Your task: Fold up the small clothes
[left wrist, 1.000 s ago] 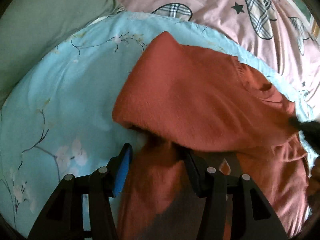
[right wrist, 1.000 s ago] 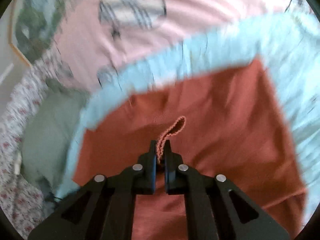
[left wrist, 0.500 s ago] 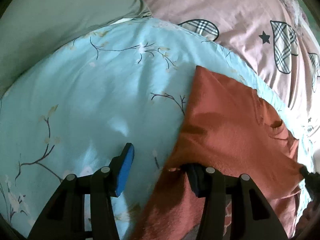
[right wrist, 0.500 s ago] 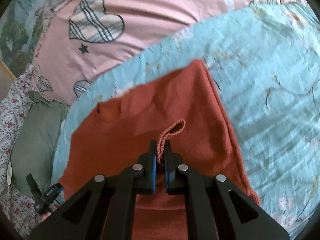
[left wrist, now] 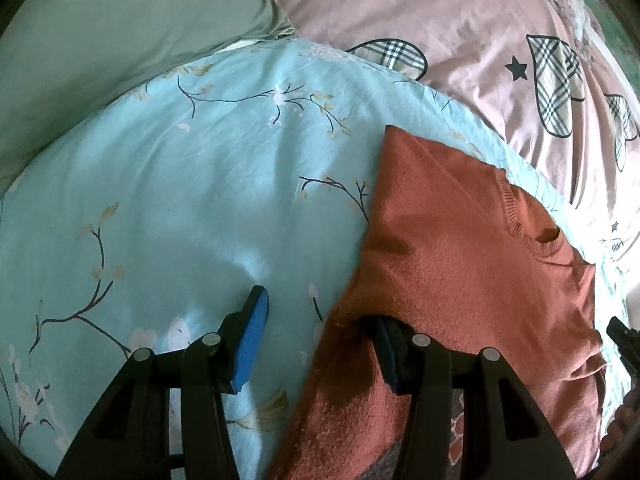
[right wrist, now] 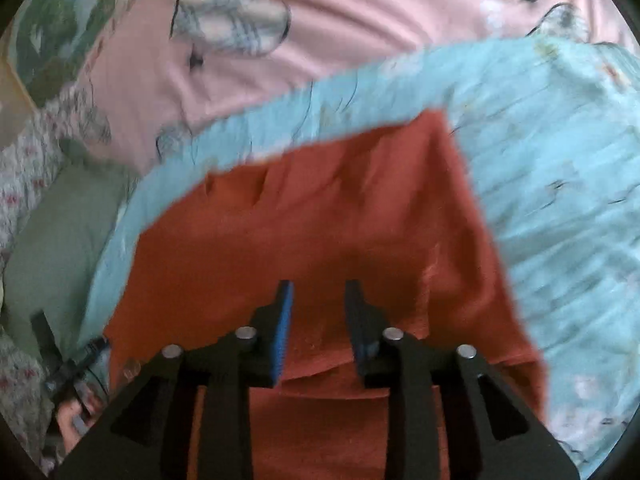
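A rust-red knit garment [left wrist: 472,264] lies folded on a light blue floral sheet [left wrist: 192,208]; its ribbed neckline faces the far right. My left gripper [left wrist: 316,320] is open at the garment's left edge. Its right finger is tucked under the fabric's fold, and its left blue pad [left wrist: 252,340] is over bare sheet. In the blurred right wrist view the same garment [right wrist: 320,216] fills the middle. My right gripper [right wrist: 318,300] hovers just over it, its jaws opening, with no cloth pinched between the pads.
A pink cover with plaid hearts [left wrist: 460,40] lies beyond the blue sheet, and a grey-green pillow [left wrist: 120,28] is at the far left. The other gripper's black tip [left wrist: 624,340] shows at the right edge. A hand [right wrist: 76,420] shows at the lower left.
The raised garment flap has been laid over to the right, baring the blue sheet. My right gripper let go of the ribbed edge, its jaws parted, and it sank toward the cloth.
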### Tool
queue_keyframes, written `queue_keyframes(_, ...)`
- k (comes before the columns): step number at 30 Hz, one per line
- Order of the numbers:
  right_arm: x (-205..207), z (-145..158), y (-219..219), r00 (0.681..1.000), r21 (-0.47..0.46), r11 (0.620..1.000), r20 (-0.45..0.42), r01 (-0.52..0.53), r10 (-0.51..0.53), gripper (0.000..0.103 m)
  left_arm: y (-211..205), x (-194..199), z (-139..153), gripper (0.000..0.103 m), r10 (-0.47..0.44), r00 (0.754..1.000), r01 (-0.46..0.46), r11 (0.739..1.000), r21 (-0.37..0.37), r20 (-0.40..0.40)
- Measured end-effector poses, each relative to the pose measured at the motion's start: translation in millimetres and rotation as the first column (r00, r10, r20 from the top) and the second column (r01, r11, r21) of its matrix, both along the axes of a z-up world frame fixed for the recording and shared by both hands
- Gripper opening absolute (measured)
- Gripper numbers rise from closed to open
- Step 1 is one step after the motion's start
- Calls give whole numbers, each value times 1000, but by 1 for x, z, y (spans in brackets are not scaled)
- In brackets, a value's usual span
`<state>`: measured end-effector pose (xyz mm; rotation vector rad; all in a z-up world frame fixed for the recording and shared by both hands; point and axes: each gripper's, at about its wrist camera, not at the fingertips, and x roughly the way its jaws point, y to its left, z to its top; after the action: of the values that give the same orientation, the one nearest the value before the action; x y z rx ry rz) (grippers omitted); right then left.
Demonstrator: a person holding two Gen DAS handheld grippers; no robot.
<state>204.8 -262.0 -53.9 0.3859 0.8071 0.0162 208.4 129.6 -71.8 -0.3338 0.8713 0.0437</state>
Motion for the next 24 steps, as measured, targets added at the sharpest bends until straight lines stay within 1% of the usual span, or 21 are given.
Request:
queue_keyframes(1, 7, -12, 0, 998, -44, 999, -64, 24, -26, 30, 1, -1, 0, 51, -1, 1000, 1, 1000, -3, 2)
queue_keyframes(2, 9, -19, -4, 995, -45, 998, -92, 42, -46, 24, 2, 0, 0, 51, -1, 1000, 1, 1000, -9, 2)
queue_keyframes(3, 6, -22, -13, 995, 2, 998, -82, 62, -61, 20, 4, 0, 0, 51, -3, 1000, 3, 1000, -19, 0)
queue_keyframes(4, 0, -20, -19, 994, 24, 996, -72, 86, -84, 20, 6, 0, -1, 51, -6, 1000, 6, 999, -31, -3)
queue_keyframes(5, -8, -13, -22, 991, 10, 993, -63, 117, -116, 24, 7, 0, 0, 51, -10, 1000, 10, 999, -37, -7)
queue_keyframes(7, -27, 0, -23, 986, -50, 985, -36, 163, -165, 33, 8, -2, 2, 51, -29, 999, 28, 999, -36, -16)
queue_keyframes(8, -35, 5, -24, 986, -46, 986, -22, 162, -164, 40, 7, -5, 3, 51, -42, 999, 41, 999, -33, -14)
queue_keyframes(9, -45, 10, -26, 989, -16, 989, -8, 150, -150, 44, 7, -8, 4, 51, -61, 998, 60, 998, -35, -17)
queue_keyframes(10, -55, 13, -28, 991, 11, 991, -3, 137, -137, 44, 7, -13, 5, 51, -89, 996, 88, 995, -44, -24)
queue_keyframes(12, -75, 18, -24, 994, 24, 993, -3, 112, -112, 44, 6, -24, 9, 51, -138, 990, 135, 989, -63, -37)
queue_keyframes(14, -93, 19, -19, 996, 28, 996, -3, 84, -84, 44, 6, -44, 15, 52, -190, 981, 188, 980, -71, -32)
queue_keyframes(16, -113, 18, -14, 998, 33, 998, -10, 56, -55, 45, 7, -65, 21, 58, -227, 974, 225, 972, -73, -17)
queue_keyframes(18, -138, 16, -9, 1000, 43, 999, -6, 22, -22, 46, 11, -90, 27, 76, -250, 968, 249, 965, -83, 0)
queue_keyframes(19, -149, 14, -7, 1000, 46, 999, -1, 13, -13, 47, 14, -102, 28, 79, -253, 967, 253, 963, -92, 9)
queue_keyframes(21, -172, 13, -6, 1000, 59, 998, 8, -8, 7, 50, 17, -123, 28, 79, -262, 965, 262, 958, -112, 16)
queue_keyframes(22, -184, 12, -5, 1000, 64, 998, 11, -21, 20, 52, 18, -138, 26, 79, -279, 960, 278, 951, -133, 9)
queue_keyframes(24, -209, 10, -8, 999, 65, 997, 11, -39, 38, 57, 18, -157, 22, 79, -301, 954, 295, 944, -148, -15)
